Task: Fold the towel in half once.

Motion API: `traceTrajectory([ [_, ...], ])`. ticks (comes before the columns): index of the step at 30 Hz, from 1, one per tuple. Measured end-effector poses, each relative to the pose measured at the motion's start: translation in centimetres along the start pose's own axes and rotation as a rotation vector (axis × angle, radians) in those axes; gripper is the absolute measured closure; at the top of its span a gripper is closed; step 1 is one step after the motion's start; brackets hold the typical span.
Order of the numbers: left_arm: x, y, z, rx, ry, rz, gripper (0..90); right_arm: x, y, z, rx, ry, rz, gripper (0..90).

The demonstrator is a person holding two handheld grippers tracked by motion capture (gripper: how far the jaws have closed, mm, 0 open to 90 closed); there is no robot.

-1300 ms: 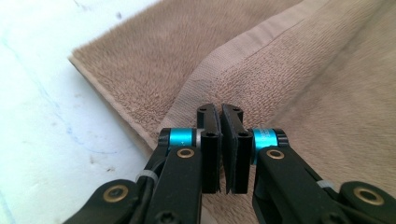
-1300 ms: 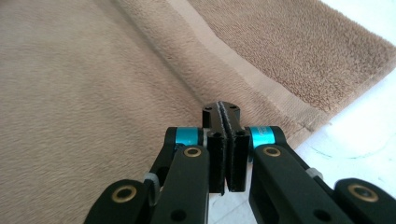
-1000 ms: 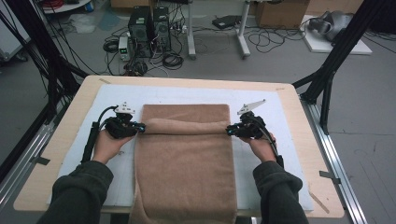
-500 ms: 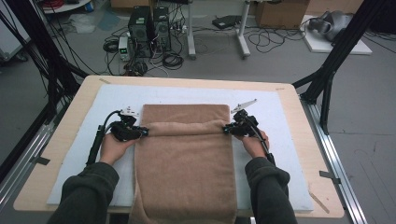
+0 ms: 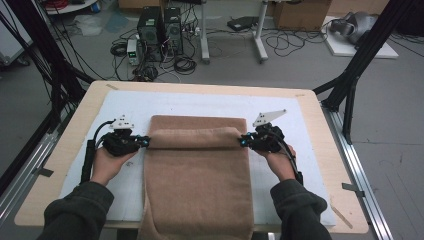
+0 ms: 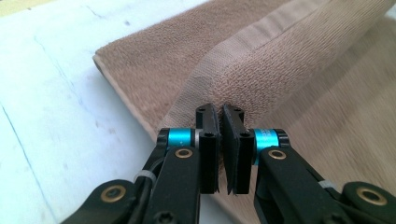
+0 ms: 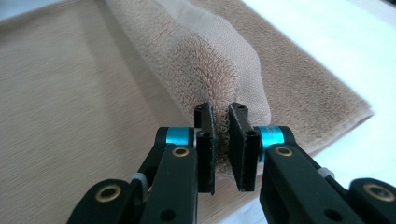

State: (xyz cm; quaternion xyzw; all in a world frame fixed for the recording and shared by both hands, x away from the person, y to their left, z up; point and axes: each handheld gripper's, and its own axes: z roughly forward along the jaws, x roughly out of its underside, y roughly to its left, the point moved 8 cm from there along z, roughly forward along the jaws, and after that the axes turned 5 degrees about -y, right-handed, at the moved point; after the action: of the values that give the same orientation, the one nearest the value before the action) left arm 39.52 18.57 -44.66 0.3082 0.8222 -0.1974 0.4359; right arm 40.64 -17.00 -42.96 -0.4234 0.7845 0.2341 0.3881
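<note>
A brown towel point(image 5: 197, 185) lies lengthwise on the white mat point(image 5: 200, 104), and its near end hangs over the table's front edge. A raised fold runs across the towel's far part. My left gripper point(image 5: 146, 142) is shut on the left end of that fold, and my right gripper point(image 5: 242, 141) is shut on the right end. In the left gripper view, the left gripper point(image 6: 220, 112) has its jaws pinched on the towel point(image 6: 289, 60) at its hemmed edge. In the right gripper view, the right gripper point(image 7: 220, 109) clamps the towel point(image 7: 84, 93) where the terry bunches up.
The wooden table point(image 5: 210, 90) shows bare white mat to the left and right of the towel. Black frame posts point(image 5: 360, 60) stand at both far corners, and metal rails point(image 5: 357, 165) run along the sides. Computer towers point(image 5: 160, 27) and cables sit on the floor beyond.
Both grippers keep their hold on the fold. The hands have shifted only slightly, and the fold sits in about the same place across the towel.
</note>
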Motion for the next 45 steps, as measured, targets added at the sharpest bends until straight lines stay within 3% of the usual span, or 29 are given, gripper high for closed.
traceTrajectory([
  [5,1.9,-1.9,-1.3,0.02,0.011,0.04,84.7,1.9,2.8,-1.0,-0.03,-0.019,-0.011,82.4],
  [9,3.6,-3.6,-2.2,0.06,0.013,0.039,84.6,3.6,4.7,-1.7,-0.055,-0.01,-0.016,82.3],
  [11,4.4,-4.2,-2.2,0.077,0.035,0.036,80.5,4.5,5.3,-1.6,-0.078,0.013,-0.002,76.5],
  [13,4.8,-4.8,-2.3,0.097,0.037,0.025,71.0,4.6,5.4,-1.6,-0.079,0.013,-0.002,73.2],
  [18,4.8,-6.4,-2.8,0.153,0.011,0.04,66.3,4.2,5.3,-1.2,-0.077,-0.015,0.01,66.3],
  [22,5.4,-7.4,-2.6,0.186,0.049,0.076,66.3,4.1,5.1,-0.4,-0.082,-0.009,0.009,64.4],
  [25,6.1,-7.1,-2.5,0.168,0.069,0.084,67.6,4.0,5.3,0.0,-0.087,-0.011,0.009,63.6],
  [31,6.2,-5.2,-4.1,0.144,0.032,0.019,67.0,4.2,5.6,0.5,-0.104,0.026,-0.014,61.6],
  [34,6.0,-4.8,-4.9,0.15,0.013,-0.008,65.2,4.7,5.8,0.5,-0.128,0.037,0.003,59.8],
  [45,5.1,-7.6,-4.9,0.226,-0.013,0.026,64.3,4.5,5.7,-0.5,-0.096,0.002,0.003,58.7],
])
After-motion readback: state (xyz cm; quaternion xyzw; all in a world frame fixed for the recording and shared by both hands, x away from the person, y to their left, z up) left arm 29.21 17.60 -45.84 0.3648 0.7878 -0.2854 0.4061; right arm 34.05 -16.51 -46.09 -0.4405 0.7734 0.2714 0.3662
